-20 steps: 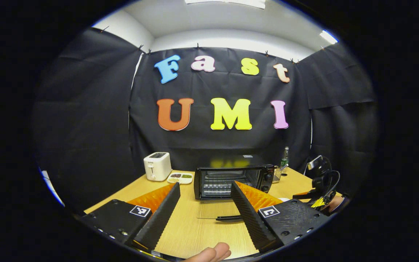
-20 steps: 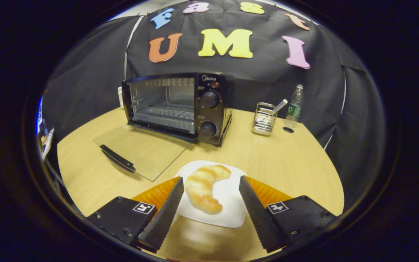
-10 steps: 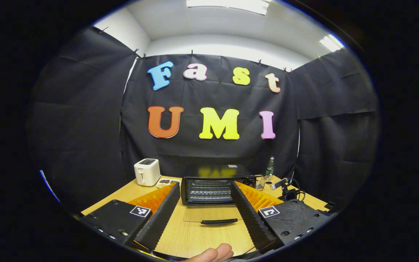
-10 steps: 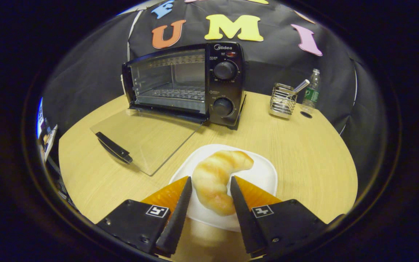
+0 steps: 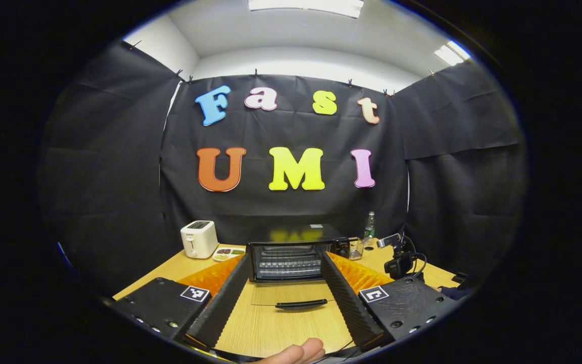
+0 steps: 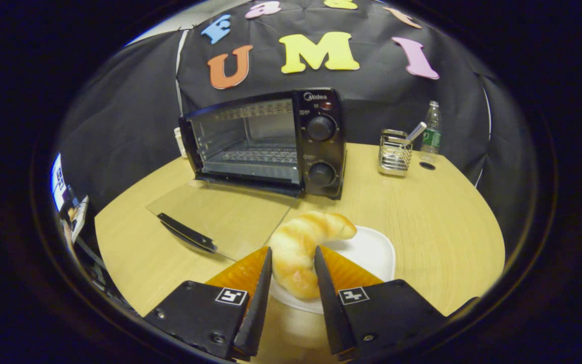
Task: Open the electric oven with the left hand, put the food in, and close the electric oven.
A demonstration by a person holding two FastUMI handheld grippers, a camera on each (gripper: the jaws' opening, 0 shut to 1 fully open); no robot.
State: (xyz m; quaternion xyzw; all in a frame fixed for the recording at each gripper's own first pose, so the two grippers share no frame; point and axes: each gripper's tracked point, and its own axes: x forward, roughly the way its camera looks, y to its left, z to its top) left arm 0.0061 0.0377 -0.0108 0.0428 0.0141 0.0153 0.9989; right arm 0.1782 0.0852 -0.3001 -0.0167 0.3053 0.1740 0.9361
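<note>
Wood-grain table (image 6: 422,212); right gripper (image 6: 291,263) jaws pinch curved glossy croissant (image 6: 301,247); left gripper (image 5: 283,290) jaws spread, empty.

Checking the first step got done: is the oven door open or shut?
Open: the oven door lies flat on the table, rack showing inside.

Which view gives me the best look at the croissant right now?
The right gripper view: the golden croissant sits large between the right claw, over the white plate. The left gripper view looks toward the black oven instead.
</note>
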